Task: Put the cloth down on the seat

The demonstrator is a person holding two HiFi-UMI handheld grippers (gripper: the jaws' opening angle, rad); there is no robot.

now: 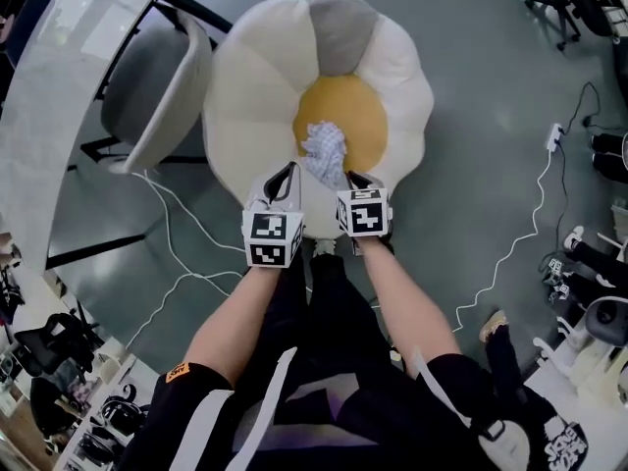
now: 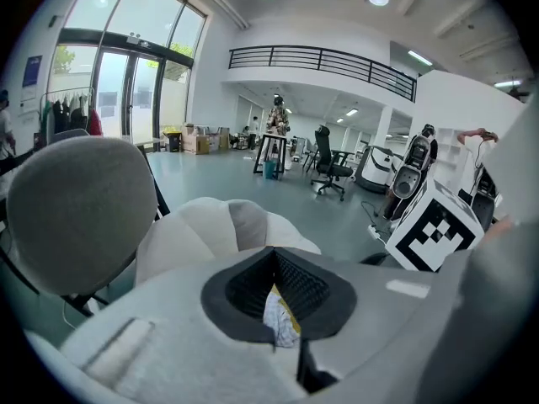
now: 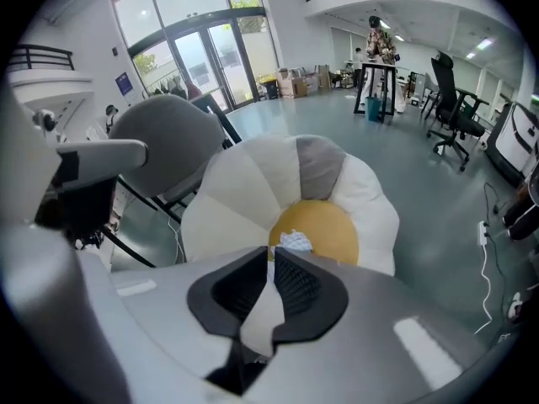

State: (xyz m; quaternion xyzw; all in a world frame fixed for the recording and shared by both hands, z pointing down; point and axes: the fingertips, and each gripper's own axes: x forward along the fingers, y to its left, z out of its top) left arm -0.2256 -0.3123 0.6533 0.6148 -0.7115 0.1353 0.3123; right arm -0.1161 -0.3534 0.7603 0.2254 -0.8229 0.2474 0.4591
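- Head view: the cloth (image 1: 324,148) lies bunched on the yellow centre of the seat (image 1: 245,86), a flower-shaped cushion on the floor (image 1: 471,116). Its near end trails twd the front petals, between the two tools. The left gripper (image 1: 288,171) & right gripper (image 1: 363,180) hang over the seat's front edge. Neither seems to touch the cloth. A grey chair (image 1: 162,86) stands just beside the seat, on the left.
- Left gripper view: the left gripper (image 2: 271,251) has its jaws together at the tips, w/ nothing pinched. The cloth (image 2: 280,320) & a bit of yellow show thru the gap lower down. They're beyond the jaws, i.e. down on the seat (image 2: 210,225).
- Right gripper view: the right gripper (image 3: 271,257) has its jaws narrow, nearly meeting, and empty. The cloth (image 3: 295,242) sits past the tips on the centre of the seat (image 3: 244,192).
- Judgement: the cloth is down, so the task looks done bar pulling clear.
- Risk 1: the trailing end is close to the right tips. If a jaw brushes or snags a fold while moving off, it would prob. drag the cloth twd the edge or onto the floor.
- Risk 2: the cloth is a loose heap on a soft, rounded cushion. A knock to the seat could tip it off centre.
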